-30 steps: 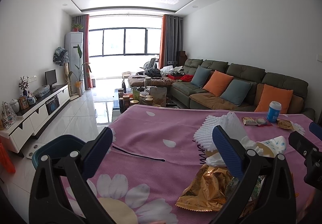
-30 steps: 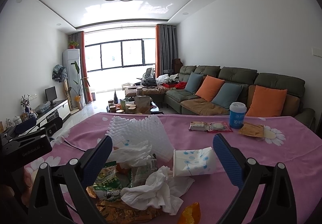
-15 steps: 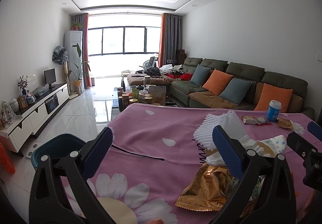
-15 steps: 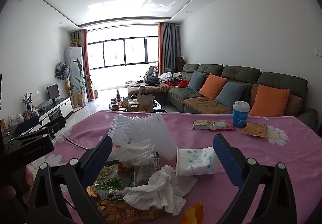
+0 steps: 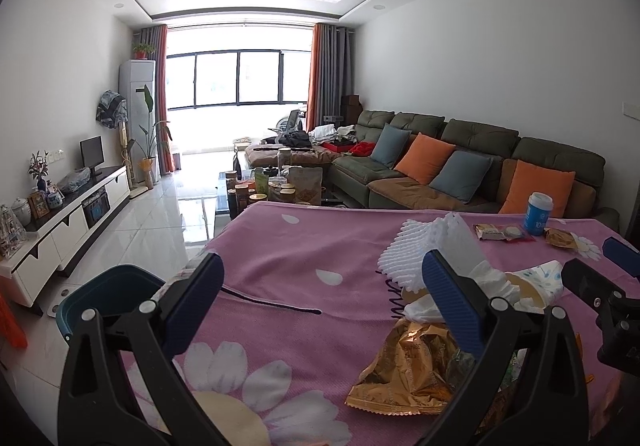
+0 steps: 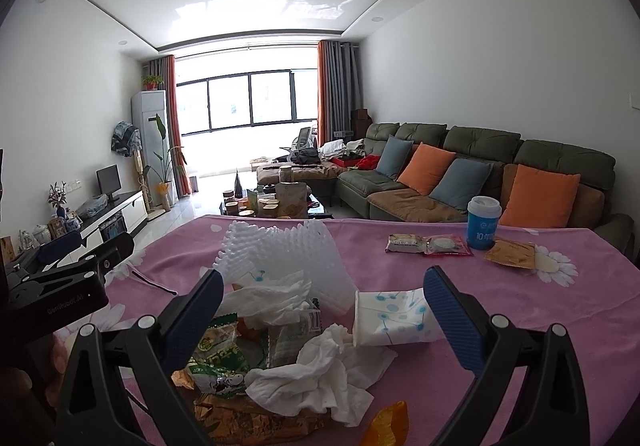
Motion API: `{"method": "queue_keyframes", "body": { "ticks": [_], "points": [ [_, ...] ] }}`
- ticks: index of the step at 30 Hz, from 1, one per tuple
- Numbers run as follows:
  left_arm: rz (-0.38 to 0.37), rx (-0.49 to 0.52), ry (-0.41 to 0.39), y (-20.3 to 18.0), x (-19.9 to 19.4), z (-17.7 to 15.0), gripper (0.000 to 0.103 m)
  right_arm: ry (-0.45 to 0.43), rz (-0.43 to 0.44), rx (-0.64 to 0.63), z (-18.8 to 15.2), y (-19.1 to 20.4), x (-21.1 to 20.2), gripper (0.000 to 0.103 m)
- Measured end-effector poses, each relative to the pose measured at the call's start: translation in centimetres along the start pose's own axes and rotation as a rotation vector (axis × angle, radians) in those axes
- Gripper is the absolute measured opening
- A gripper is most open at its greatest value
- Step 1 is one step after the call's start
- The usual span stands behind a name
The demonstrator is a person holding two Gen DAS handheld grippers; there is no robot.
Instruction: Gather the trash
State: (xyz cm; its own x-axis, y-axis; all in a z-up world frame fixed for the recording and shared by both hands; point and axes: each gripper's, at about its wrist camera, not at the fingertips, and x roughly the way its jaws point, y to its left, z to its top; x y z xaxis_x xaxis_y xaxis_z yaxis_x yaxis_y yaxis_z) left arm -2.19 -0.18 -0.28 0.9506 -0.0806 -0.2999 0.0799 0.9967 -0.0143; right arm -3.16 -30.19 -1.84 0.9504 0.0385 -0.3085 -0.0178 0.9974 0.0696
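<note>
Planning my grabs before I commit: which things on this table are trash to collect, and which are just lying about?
Trash, heaped between the open grippers:
crumpled tissue
gold wrapper
green snack packet
white foam netting
flattened paper cup
orange peel

Probably not trash:
blue lidded cup, upright
sealed snack packs
teal bin on the floor, the likely destination

On the table lie one foam net (image 6: 280, 258), two tissues (image 6: 332, 374), one paper cup (image 6: 390, 320), one blue cup (image 6: 483, 224), one gold wrapper (image 5: 404, 370), and three sealed snack packets (image 6: 428, 244).
</note>
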Motion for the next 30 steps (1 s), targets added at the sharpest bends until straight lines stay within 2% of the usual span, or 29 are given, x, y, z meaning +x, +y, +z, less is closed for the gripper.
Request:
{"method": "queue_keyframes", "body": {
  "ticks": [3, 8, 11, 13, 16, 20, 22, 24, 26, 27, 28, 30],
  "points": [
    [-0.035, 0.013, 0.012, 0.0, 0.0, -0.3, 0.098, 0.013, 0.010, -0.002, -0.2, 0.0, 0.2, 0.097],
    [-0.137, 0.086, 0.047, -1.2, 0.0, -1.2, 0.096, 0.056, 0.037, 0.029, -0.7, -1.0, 0.7, 0.097],
    [-0.231, 0.111, 0.107, -1.9, 0.5, -1.9, 0.086, 0.094, 0.049, 0.035, -1.1, -1.7, 1.1, 0.095],
    [-0.294, 0.122, 0.152, -2.4, 1.0, -2.5, 0.076, 0.126, 0.065, 0.041, -1.4, -2.1, 1.4, 0.087],
    [-0.392, 0.125, 0.210, -3.0, 1.7, -3.1, 0.066, 0.199, 0.114, 0.072, -2.1, -2.7, 2.2, 0.075],
    [-0.501, 0.116, 0.277, -3.8, 2.7, -3.9, 0.055, 0.268, 0.186, 0.104, -3.0, -3.0, 3.0, 0.065],
    [-0.537, 0.099, 0.316, -4.1, 3.3, -4.1, 0.045, 0.284, 0.216, 0.105, -3.1, -2.8, 3.2, 0.059],
    [-0.569, 0.078, 0.347, -4.2, 3.9, -4.4, 0.033, 0.298, 0.246, 0.107, -3.0, -2.6, 3.4, 0.057],
    [-0.580, 0.057, 0.365, -4.1, 4.2, -4.7, 0.028, 0.313, 0.262, 0.106, -3.0, -2.4, 3.7, 0.057],
    [-0.586, 0.048, 0.374, -4.1, 4.4, -4.8, 0.021, 0.323, 0.274, 0.111, -3.0, -2.4, 3.9, 0.054],
    [-0.587, 0.041, 0.381, -4.0, 4.5, -4.8, 0.016, 0.334, 0.292, 0.121, -3.1, -2.5, 4.1, 0.048],
    [-0.588, 0.024, 0.394, -3.6, 4.6, -5.0, 0.014, 0.365, 0.322, 0.145, -3.3, -2.9, 4.6, 0.038]
  ]
}}
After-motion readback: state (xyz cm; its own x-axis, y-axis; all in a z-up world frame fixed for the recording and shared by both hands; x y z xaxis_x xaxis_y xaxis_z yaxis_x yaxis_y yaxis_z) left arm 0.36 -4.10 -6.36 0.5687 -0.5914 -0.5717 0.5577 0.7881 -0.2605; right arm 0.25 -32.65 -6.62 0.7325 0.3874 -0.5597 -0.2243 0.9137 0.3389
